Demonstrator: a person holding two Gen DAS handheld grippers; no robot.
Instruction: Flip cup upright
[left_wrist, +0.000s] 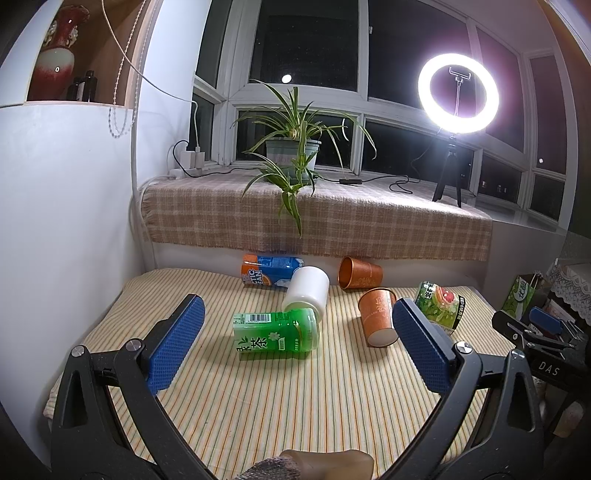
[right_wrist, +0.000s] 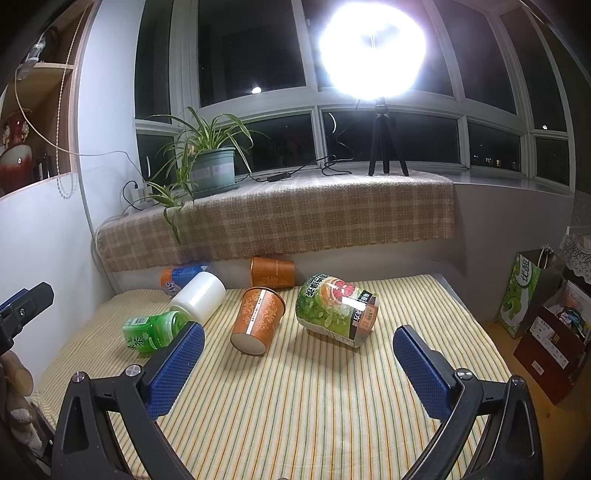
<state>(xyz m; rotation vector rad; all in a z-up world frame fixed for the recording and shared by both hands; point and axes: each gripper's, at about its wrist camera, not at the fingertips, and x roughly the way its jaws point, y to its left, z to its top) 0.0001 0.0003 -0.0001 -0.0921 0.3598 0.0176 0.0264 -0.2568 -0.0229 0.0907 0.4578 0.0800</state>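
Several cups lie on their sides on the striped cloth (left_wrist: 295, 413). A green tea cup (left_wrist: 275, 334) lies straight ahead of my left gripper (left_wrist: 297, 345), which is open and empty, a little short of it. A white cup (left_wrist: 307, 291), an orange paper cup (left_wrist: 378, 317), a second orange cup (left_wrist: 360, 272) at the back, a blue-orange cup (left_wrist: 269, 271) and a green grapefruit cup (left_wrist: 439, 304) lie around. My right gripper (right_wrist: 299, 363) is open and empty, short of the orange cup (right_wrist: 258, 319) and the grapefruit cup (right_wrist: 338, 310). The green cup (right_wrist: 151, 330) lies to its left.
A ledge with a checked cloth (left_wrist: 317, 218) rises behind the table, carrying a potted plant (left_wrist: 293, 151) and a ring light on a tripod (left_wrist: 458, 94). A white wall (left_wrist: 66, 221) bounds the left. Boxes and a green bag (right_wrist: 528, 291) stand at the right.
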